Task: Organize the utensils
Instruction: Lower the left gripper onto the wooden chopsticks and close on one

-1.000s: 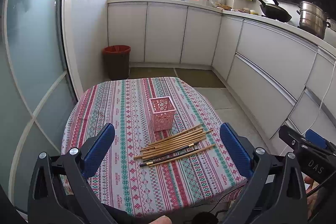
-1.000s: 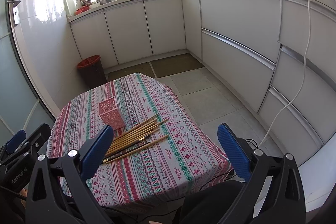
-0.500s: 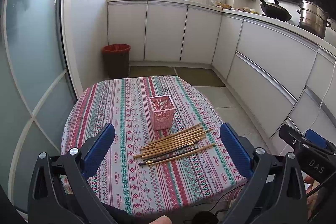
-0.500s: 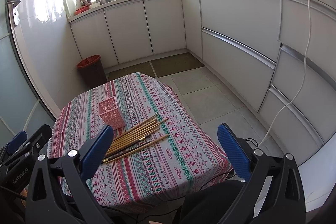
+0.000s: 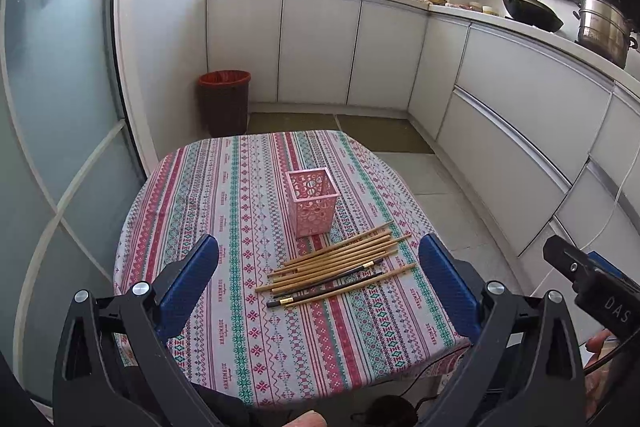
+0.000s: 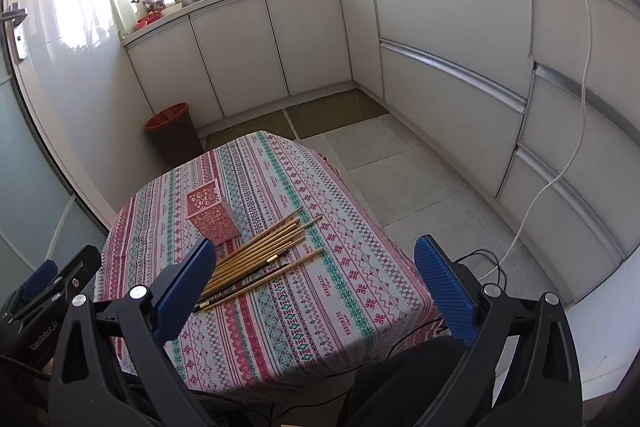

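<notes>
With both my left tool [image 5: 318, 281] and right tool [image 6: 316, 277] held apart above the bench [image 5: 192, 195], nothing is gripped yet, so I judge I must next pinch chopsticks [image 5: 340, 263] for the pink holder [image 5: 312, 203].

Pink holder [image 5: 313, 201], striped cloth [image 5: 248, 339]
Perforated circle pattern on pink; red, green, white bands across cloth; tan chopsticks [image 5: 340, 255], perhaps two dark ones at 6 o'clock of the bundle; blue pads [image 5: 188, 281] on black frames; red-rimmed brown bin [image 5: 224, 102].
</notes>
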Demonstrator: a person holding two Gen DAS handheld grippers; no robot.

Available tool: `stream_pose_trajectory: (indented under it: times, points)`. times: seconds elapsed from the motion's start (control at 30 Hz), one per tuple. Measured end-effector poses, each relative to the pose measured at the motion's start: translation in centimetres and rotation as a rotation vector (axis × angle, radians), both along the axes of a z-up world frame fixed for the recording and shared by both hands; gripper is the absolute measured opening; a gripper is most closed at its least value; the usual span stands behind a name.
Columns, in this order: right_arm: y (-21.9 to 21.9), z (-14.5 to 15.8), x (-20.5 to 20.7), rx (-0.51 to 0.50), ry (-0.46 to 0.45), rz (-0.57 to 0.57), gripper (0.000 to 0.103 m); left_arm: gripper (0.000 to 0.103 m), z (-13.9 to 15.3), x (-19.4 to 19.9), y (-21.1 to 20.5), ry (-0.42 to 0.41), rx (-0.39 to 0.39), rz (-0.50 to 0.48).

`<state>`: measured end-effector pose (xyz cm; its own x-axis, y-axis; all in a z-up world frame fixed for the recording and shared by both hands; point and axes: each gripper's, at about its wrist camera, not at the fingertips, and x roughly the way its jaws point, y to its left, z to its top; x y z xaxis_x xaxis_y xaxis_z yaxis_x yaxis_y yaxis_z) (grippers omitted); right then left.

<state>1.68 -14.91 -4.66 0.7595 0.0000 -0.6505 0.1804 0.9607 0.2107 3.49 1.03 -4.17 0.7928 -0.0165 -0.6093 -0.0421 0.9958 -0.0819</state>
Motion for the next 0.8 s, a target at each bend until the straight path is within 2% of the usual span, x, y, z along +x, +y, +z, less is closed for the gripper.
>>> stream_pose_trajectory:
  times: [0.13, 0.23, 0.33, 0.43, 0.6, 0.73, 0.77, 0.8]
  points:
    - [-2.9, -2.5, 1.7, 0.177, 0.019, 0.032, 0.097, 0.096, -2.1, 3.8, -1.0, 0.127, 0.002, -0.090]
    - [-4.8, -4.9, 3.5, 0.222, 0.036, 0.057, 0.097, 0.096, -4.0, 7.9, -2.8, 0.233, 0.006, -0.185]
    - [-7.1, -7.8, 4.8, 0.246, 0.047, -0.003, 0.097, 0.096, -5.8, 12.2, -5.4, 0.304, 0.005, -0.283]
    - [-9.0, -10.9, 6.5, 0.306, 0.101, -0.023, 0.097, 0.096, -8.3, 17.0, -8.3, 0.368, 0.040, -0.345]
    - [-9.4, -15.3, 9.0, 0.349, 0.206, 0.011, 0.097, 0.096, -14.2, 25.2, -10.8, 0.514, 0.077, -0.348]
    - [-9.7, -16.8, 10.4, 0.414, 0.233, 0.025, 0.097, 0.094, -18.7, 30.0, -11.5, 0.627, 0.086, -0.346]
    - [-9.8, -17.1, 10.8, 0.427, 0.243, 0.033, 0.097, 0.091, -19.0, 30.6, -12.0, 0.602, 0.144, -0.342]
    - [-9.7, -17.3, 11.0, 0.440, 0.257, 0.036, 0.097, 0.084, -19.3, 31.1, -12.6, 0.579, 0.193, -0.358]
